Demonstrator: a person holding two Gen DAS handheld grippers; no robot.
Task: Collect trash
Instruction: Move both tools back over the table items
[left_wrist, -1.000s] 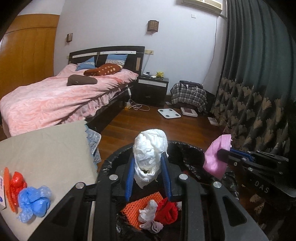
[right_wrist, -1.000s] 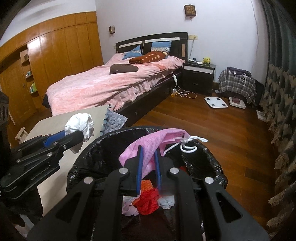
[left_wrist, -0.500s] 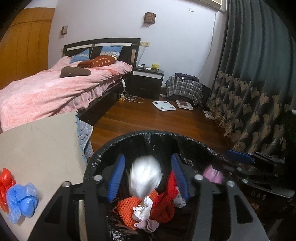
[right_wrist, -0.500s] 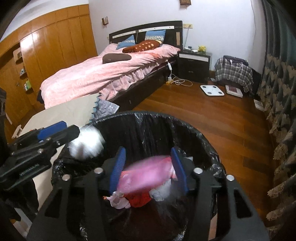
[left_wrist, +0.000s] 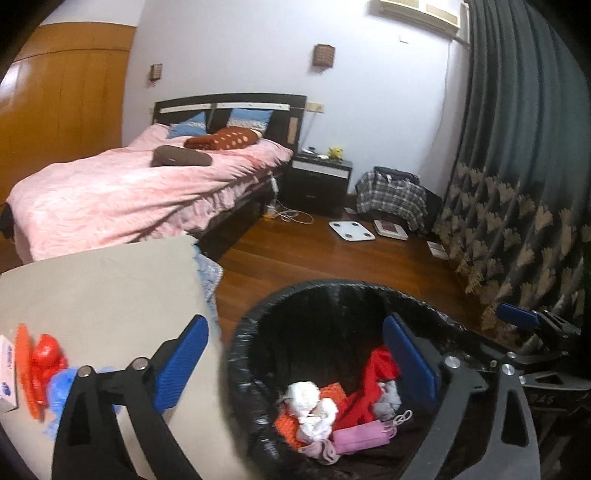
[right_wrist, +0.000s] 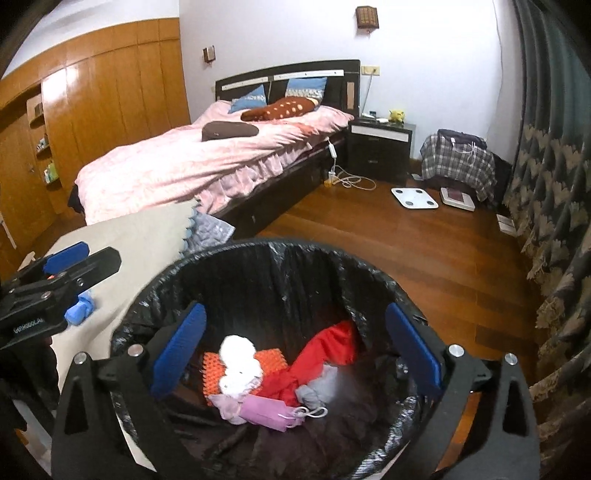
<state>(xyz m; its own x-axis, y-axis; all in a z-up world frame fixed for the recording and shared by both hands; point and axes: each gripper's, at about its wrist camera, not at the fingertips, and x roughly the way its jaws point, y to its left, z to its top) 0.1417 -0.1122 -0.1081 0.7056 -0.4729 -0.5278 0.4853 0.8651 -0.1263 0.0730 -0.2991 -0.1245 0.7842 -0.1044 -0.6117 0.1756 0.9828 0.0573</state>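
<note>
A bin with a black liner (left_wrist: 332, 286) stands beside the cloth-covered table (left_wrist: 103, 288). Inside it lie a crumpled white bag (left_wrist: 308, 402), a pink face mask (left_wrist: 364, 434) and red and orange scraps. My left gripper (left_wrist: 295, 363) hangs over the bin's left rim with its jaws opening and nothing between them. My right gripper (right_wrist: 295, 352) is above the bin (right_wrist: 295, 245), jaws likewise opening, with the white bag (right_wrist: 236, 365) and the mask (right_wrist: 266, 411) lying loose below. Red trash (left_wrist: 44, 354) and blue trash (left_wrist: 61, 387) sit on the table.
A tissue box (left_wrist: 7, 380) lies at the table's left edge. A pink bed (right_wrist: 207, 162) stands behind the table. Wooden floor (right_wrist: 424, 251) stretches beyond the bin, with a white scale (right_wrist: 413, 197) on it and a dark curtain (right_wrist: 554, 184) along the right.
Both grippers opened. The white bag left the left gripper and the pink mask left the right one; both fell into the bin. The left gripper shifted left towards the table.
</note>
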